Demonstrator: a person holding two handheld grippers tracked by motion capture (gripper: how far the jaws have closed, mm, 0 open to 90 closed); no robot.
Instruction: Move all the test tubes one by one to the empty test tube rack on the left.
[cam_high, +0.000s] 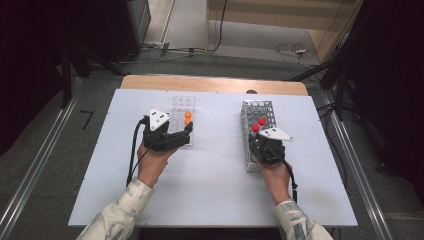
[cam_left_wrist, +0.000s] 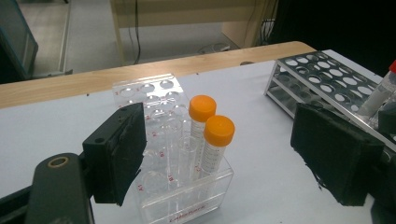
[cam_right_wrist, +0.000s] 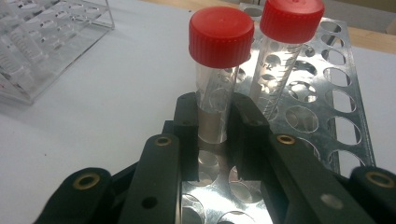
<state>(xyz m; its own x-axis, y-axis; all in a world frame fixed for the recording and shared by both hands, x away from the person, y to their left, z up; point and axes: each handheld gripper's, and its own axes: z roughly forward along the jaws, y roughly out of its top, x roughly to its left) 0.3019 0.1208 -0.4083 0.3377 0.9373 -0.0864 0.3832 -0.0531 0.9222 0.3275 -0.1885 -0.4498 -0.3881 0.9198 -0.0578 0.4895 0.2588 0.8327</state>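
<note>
The right gripper (cam_right_wrist: 215, 126) has its fingers (cam_right_wrist: 187, 135) clamped on a red-capped tube (cam_right_wrist: 215, 70), the two black pads pressing the clear barrel from either side just below the cap. That tube stands upright in a hole of the metal rack (cam_right_wrist: 327, 116), at the end nearer the person. A second red-capped tube (cam_right_wrist: 282, 46) stands in the same rack just beyond it, tilted slightly, close to the first but not touching it as far as I can see.

From the high view, the metal rack (cam_high: 260, 112) lies on the right half of the white surface (cam_high: 210, 185), its long side running away from the person, and the right gripper (cam_high: 266, 147) sits over its near end with the hand behind it.

On the left half, the left gripper (cam_high: 172, 139) rests low at the near end of a clear plastic rack (cam_high: 181, 105). Its fingers (cam_left_wrist: 116, 154) stand wide apart; one pad is just beside the near corner of the clear plastic rack (cam_left_wrist: 154, 93) and the other is well off to the side, so nothing is squeezed between them. Two orange-capped tubes (cam_left_wrist: 218, 140) stand upright side by side in that rack, in the column towards the metal rack, and the other wells I can see hold nothing.
</note>
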